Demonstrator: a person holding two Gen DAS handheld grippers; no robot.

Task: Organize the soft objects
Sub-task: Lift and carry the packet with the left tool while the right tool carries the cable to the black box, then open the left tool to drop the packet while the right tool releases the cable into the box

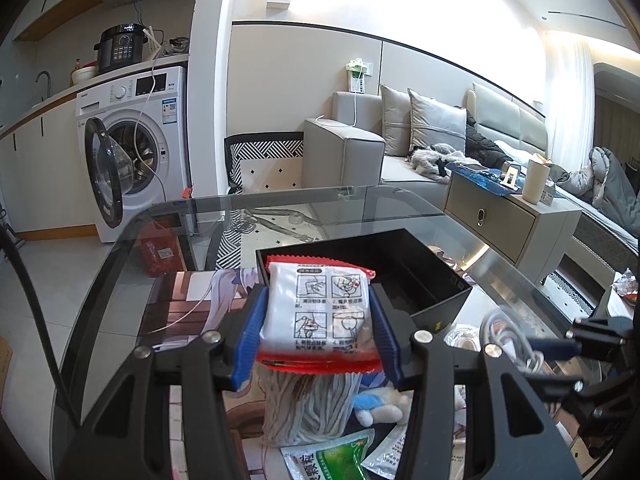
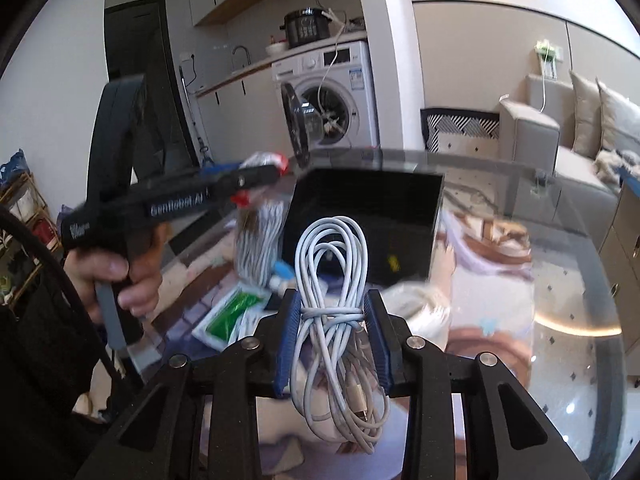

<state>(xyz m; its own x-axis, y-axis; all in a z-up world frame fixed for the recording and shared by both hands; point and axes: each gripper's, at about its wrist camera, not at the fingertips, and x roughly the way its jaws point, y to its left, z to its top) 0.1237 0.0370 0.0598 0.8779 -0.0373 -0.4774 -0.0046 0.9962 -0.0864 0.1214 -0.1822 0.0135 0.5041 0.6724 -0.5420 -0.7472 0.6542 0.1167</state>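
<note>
Left gripper [image 1: 318,312] pinching packaged mop-head refill [image 1: 318,308] near black box [image 1: 424,280]; right gripper [image 2: 331,316] pinching coiled white cable [image 2: 334,264].

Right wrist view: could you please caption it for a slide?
Right gripper clamps a coiled white cable before the black box.

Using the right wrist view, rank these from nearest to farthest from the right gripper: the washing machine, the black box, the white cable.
1. White cable: clamped between the right gripper's pads.
2. Black box: just ahead on the glass table.
3. Washing machine: far behind, against the kitchen counter.
</note>
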